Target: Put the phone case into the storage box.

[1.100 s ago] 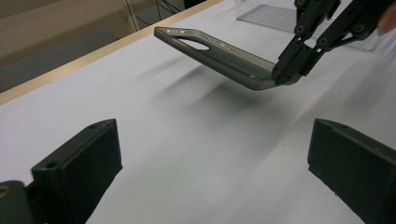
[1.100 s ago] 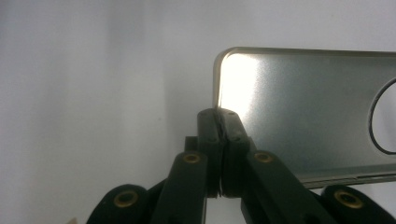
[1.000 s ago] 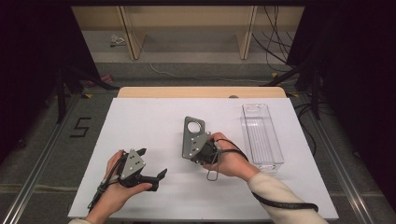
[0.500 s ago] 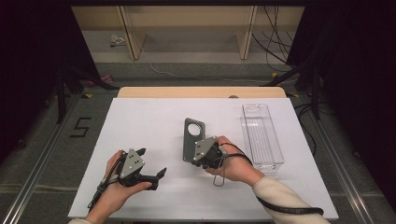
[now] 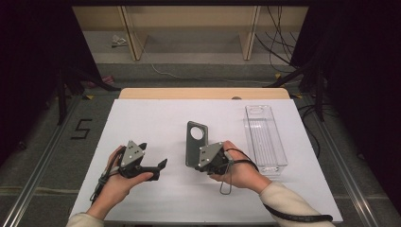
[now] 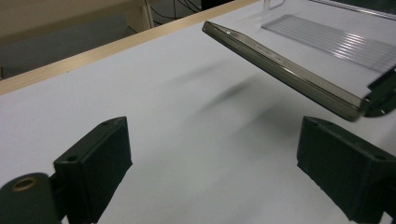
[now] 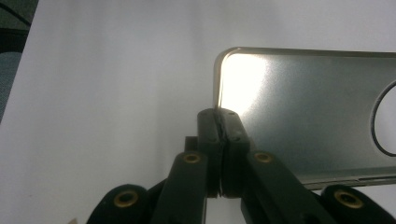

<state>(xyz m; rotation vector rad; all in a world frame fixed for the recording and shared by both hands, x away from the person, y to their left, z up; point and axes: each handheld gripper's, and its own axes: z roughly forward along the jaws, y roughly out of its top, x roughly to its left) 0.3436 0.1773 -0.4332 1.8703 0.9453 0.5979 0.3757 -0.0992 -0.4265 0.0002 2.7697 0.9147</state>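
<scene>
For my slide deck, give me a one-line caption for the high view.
Right hand-held gripper holds a flat grey metal plate with a round hole beside a clear plastic tray.

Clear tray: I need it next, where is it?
High view: the clear tray lies on the white table at its right side, just beyond the right gripper.

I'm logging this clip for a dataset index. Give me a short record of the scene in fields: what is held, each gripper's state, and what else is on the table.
held item: grey metal plate with a round hole near its far end, lifted clear of the table and tilted
right gripper: jaws shut on the plate's edge near a corner
left gripper: jaws open, just been closing a little, nothing between them, aimed toward the plate
other items: clear plastic tray at the right, lying flat, apart from the plate
surface: white table
</scene>
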